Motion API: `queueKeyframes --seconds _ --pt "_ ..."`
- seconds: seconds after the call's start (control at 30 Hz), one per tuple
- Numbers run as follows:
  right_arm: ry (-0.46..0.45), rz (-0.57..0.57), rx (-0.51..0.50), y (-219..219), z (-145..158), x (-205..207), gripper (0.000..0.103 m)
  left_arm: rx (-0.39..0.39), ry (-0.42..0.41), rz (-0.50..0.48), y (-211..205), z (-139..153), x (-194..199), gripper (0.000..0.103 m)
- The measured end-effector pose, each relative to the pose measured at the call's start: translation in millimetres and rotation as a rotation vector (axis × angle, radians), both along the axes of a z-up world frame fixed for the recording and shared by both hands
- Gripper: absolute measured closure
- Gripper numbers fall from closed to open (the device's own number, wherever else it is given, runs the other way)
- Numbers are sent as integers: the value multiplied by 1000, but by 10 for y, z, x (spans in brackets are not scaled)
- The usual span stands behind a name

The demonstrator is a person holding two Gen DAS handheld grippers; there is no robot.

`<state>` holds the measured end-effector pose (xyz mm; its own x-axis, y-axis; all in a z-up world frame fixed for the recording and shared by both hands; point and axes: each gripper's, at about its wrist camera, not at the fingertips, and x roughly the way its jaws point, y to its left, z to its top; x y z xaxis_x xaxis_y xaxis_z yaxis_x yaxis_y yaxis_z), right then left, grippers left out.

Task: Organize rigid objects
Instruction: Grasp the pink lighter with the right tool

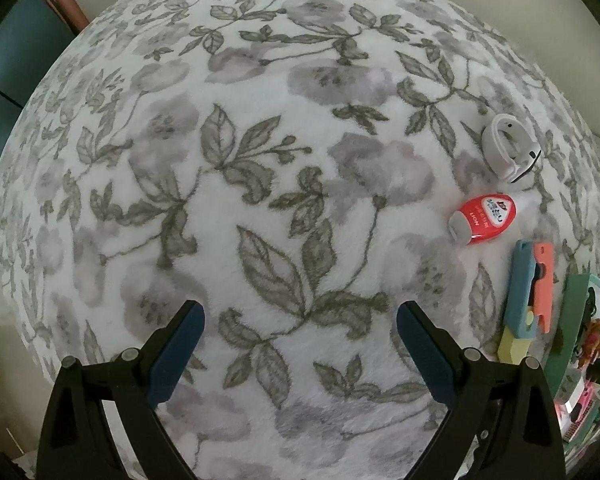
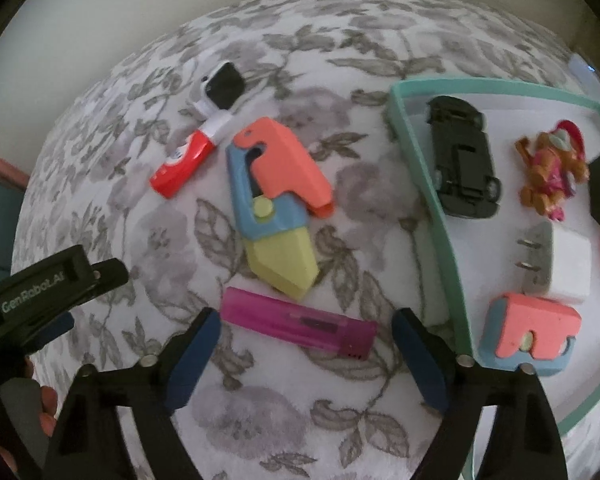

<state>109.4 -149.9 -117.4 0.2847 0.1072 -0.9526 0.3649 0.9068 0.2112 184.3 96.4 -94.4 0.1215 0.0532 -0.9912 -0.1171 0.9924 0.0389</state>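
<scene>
In the right wrist view a translucent pink lighter (image 2: 300, 326) lies crosswise on the floral blanket. My right gripper (image 2: 307, 314) hangs over it, open, with a blue pad off each end of the lighter and neither pad touching it. Beyond it lie an unfolded blue, coral and yellow toy knife (image 2: 276, 200), a red squeeze tube (image 2: 182, 164) and a white smartwatch (image 2: 224, 86). My left gripper (image 1: 300, 312) is open over bare blanket with nothing between its fingers. The watch (image 1: 508, 148), the red tube (image 1: 484, 220) and the toy knife (image 1: 528, 292) sit to its right.
A mint-rimmed white tray (image 2: 420, 152) on the right holds a black toy car (image 2: 464, 164), an orange figure (image 2: 548, 168), a white plug charger (image 2: 568, 264) and a folded coral-and-blue toy knife (image 2: 532, 332). The tray's edge (image 1: 576, 320) shows at far right. The left gripper's body (image 2: 52, 292) and a hand (image 2: 46, 404) fill the lower left.
</scene>
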Motion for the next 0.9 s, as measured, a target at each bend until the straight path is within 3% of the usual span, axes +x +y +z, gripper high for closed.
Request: queueKeyframes --seconds 0.27,0.77,0.9 --pt "-13 -67 6 11 13 -28 14 -17 -7 0 90 36 49 6" --pt "-42 -79 -187 356 -50 23 16 -30 -10 -2 186 37 115 6" --pt "-45 -74 -179 360 -36 1 19 -36 -12 -18 107 27 139 6"
